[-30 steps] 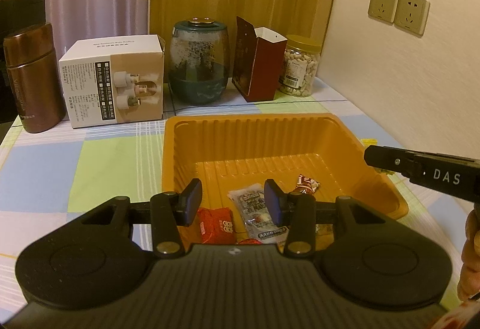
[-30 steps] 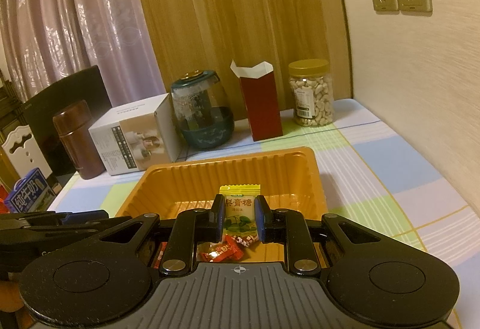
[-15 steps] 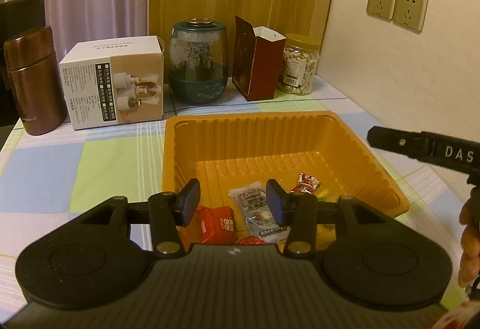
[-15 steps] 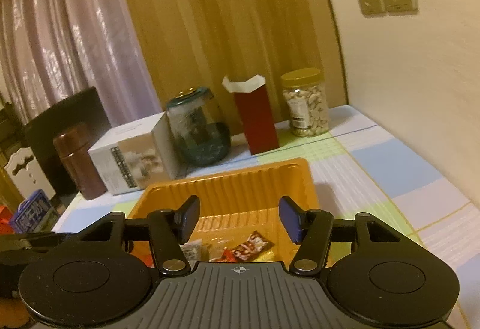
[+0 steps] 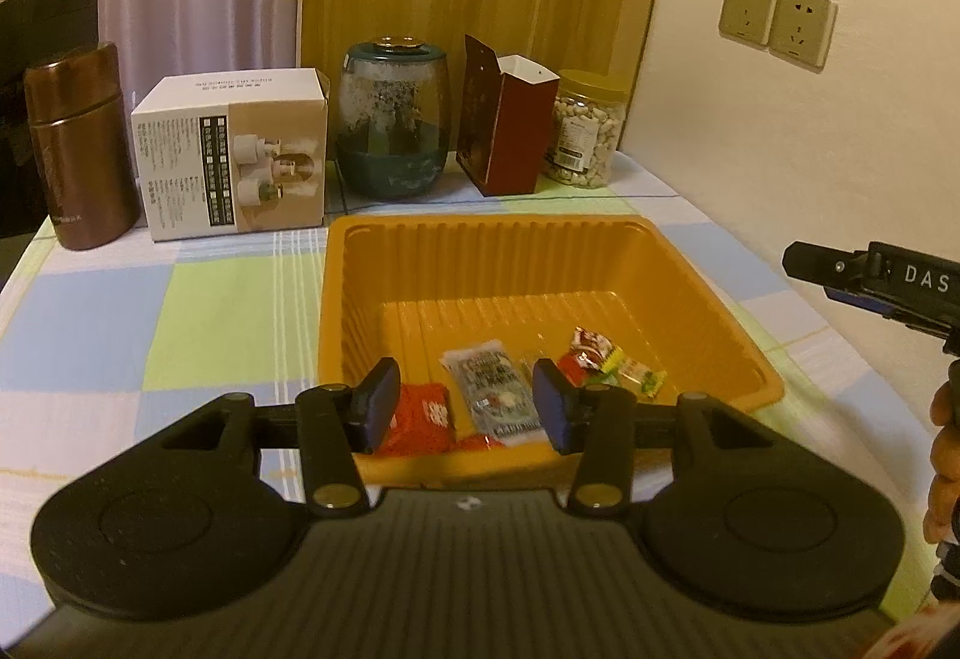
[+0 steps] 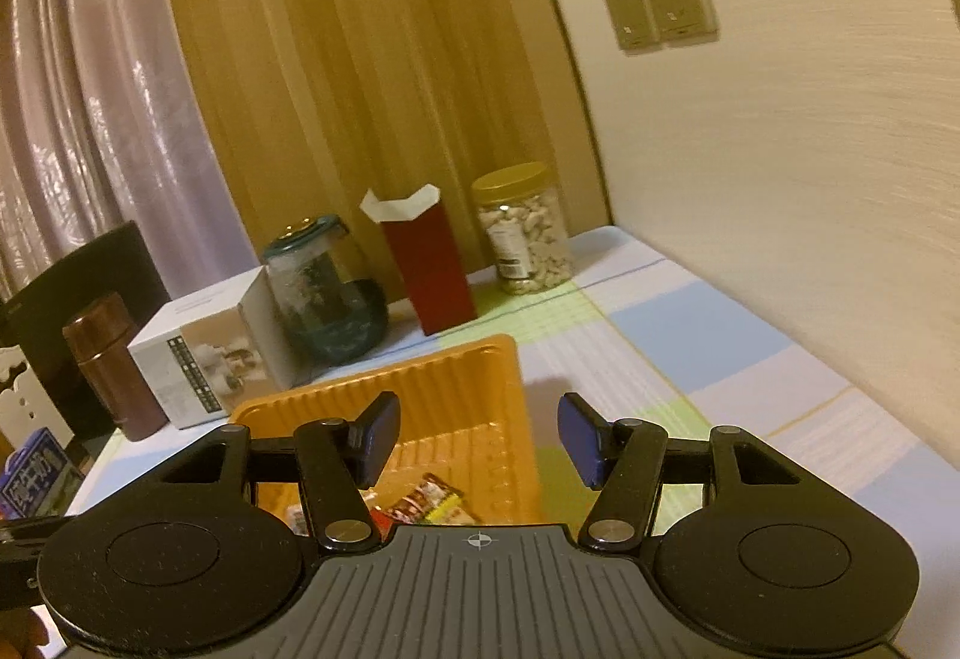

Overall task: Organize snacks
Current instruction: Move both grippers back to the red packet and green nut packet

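An orange tray point(image 5: 480, 224) sits on the checked tablecloth. In it lie a red packet point(image 5: 423, 416), a grey-white packet point(image 5: 495, 389), a red-and-white candy point(image 5: 585, 350) and a green-yellow packet point(image 5: 639, 374). My left gripper point(image 5: 467, 407) hovers open over the tray's near edge with nothing between its pads. My right gripper point(image 6: 478, 437) is open and empty above the tray's right wall point(image 6: 468, 389), and a brown-red candy point(image 6: 423, 500) shows below it. In the left wrist view the right gripper point(image 5: 804, 263) points in from the right edge, off the tray.
Along the back stand a brown flask point(image 5: 78, 149), a white box point(image 5: 234, 155), a glass jar point(image 5: 393, 119), an open dark red carton point(image 5: 507, 119) and a jar of nuts point(image 5: 585, 131). The wall runs close on the right. A person's hand point(image 5: 945, 455) holds the right gripper.
The right gripper was shut on the green-yellow packet, then opened; the packet now lies in the tray. That gripper drew back to the right and rolled. The left gripper stayed put.
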